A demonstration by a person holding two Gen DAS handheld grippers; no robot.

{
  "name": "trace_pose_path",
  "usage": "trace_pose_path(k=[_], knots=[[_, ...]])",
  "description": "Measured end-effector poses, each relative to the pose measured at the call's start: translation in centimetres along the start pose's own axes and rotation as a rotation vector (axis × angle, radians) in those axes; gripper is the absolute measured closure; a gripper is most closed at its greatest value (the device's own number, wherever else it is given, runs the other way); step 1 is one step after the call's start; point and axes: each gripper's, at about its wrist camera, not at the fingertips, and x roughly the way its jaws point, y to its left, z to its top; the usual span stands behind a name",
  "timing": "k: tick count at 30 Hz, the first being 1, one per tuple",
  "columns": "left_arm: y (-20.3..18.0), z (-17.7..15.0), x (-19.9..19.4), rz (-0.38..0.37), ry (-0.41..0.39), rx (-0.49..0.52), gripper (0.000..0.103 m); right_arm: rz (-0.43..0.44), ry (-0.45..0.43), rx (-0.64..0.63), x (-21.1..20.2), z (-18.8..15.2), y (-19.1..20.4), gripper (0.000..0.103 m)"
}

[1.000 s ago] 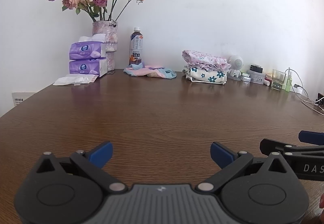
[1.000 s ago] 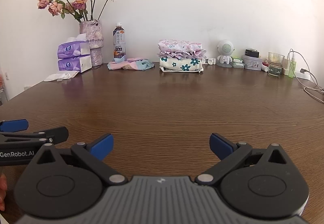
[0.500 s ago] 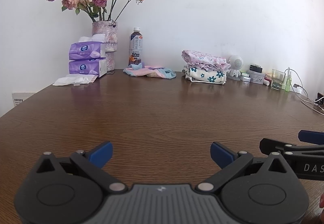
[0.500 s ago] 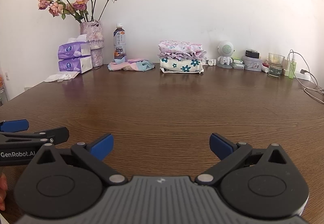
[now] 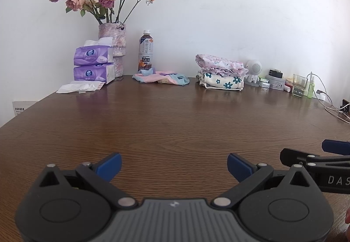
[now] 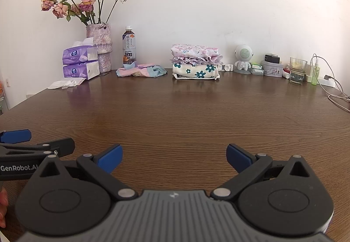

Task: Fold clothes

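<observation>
No change from earlier: left gripper (image 5: 174,165) and right gripper (image 6: 174,157) both spread wide, empty, over table (image 6: 175,110); folded clothes (image 6: 195,62) at far edge.

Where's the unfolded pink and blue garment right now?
The pink and blue garment lies crumpled at the table's far edge by the wall, left of centre in both views, just in front of the tea bottle and left of the folded stack.

Count: two grippers (image 5: 174,167), two tissue packs (image 5: 93,65), one vase (image 5: 112,49), one bottle (image 5: 146,53), two folded garments (image 5: 221,74), one loose garment (image 5: 160,78), one glass (image 5: 298,87).
</observation>
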Motion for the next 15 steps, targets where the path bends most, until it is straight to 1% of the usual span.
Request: trace_pose_path(k=[15], knots=[[0.07,0.11,0.07,-0.007,0.000,0.001,0.000,0.003,0.000,0.002,-0.03,0.05,-0.02,0.000]])
